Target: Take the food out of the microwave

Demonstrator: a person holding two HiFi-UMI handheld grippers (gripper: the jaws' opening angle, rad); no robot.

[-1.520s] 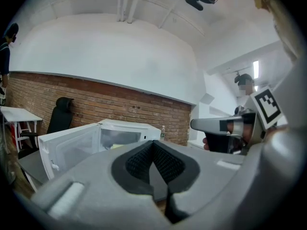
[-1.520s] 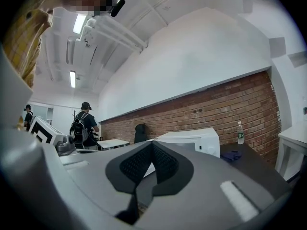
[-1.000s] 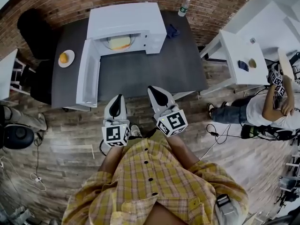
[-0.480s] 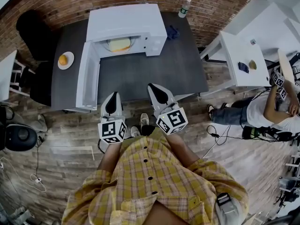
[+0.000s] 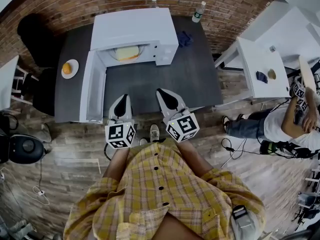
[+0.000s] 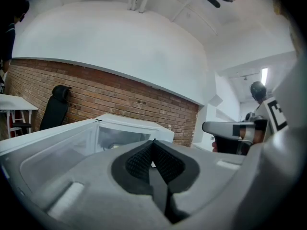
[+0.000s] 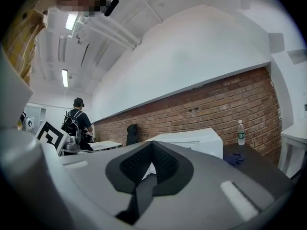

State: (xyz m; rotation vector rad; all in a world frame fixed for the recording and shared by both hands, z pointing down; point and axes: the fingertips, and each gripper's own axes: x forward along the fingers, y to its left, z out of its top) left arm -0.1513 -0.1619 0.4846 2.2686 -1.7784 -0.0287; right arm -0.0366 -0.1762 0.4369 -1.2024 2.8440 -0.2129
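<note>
While left tool (image 5: 123, 97), right tool (image 5: 160, 91) closed, food (image 5: 126, 53) well ahead inside microwave (image 5: 135, 28).

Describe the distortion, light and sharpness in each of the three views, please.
Head view: strong fisheye, the table edges bow, yet the microwave is sharp. Left gripper view: the brick wall curves inside a black round border; the shut left tool fills the lower half. Right gripper view: same bending; the ceiling lamp glares.
</note>
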